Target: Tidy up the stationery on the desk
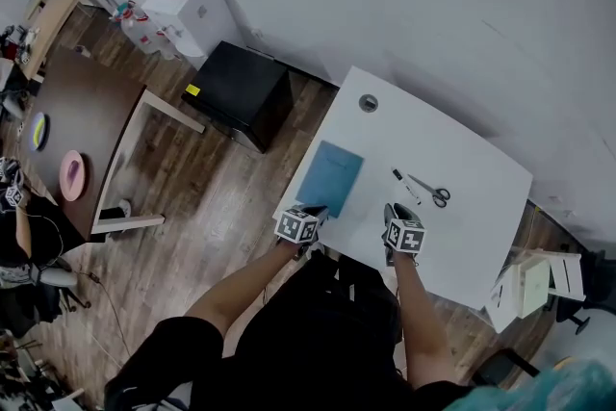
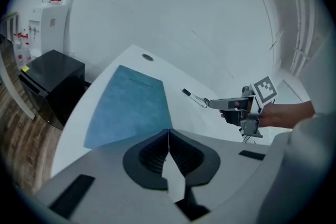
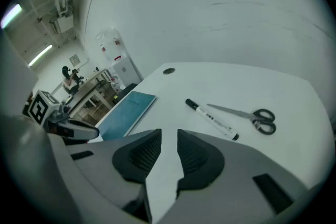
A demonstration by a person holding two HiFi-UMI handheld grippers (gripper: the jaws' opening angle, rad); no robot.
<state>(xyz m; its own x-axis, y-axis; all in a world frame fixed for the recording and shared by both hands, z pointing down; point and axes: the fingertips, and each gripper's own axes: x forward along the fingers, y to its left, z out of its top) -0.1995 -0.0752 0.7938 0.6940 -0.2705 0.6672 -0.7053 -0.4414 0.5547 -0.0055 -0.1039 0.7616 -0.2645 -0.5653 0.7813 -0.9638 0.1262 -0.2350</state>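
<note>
A blue notebook lies on the white desk near its left edge. To its right lie a black-capped white marker and grey scissors with black handles. My left gripper hovers at the notebook's near corner; in the left gripper view its pads meet with nothing between them, the notebook just ahead. My right gripper hangs short of the marker. Its jaws stand apart and empty, with the marker and scissors ahead on the desk.
A round cable hole sits at the desk's far corner. A black cabinet stands on the floor left of the desk, a water dispenser behind it. White boxes stand off the desk's right end.
</note>
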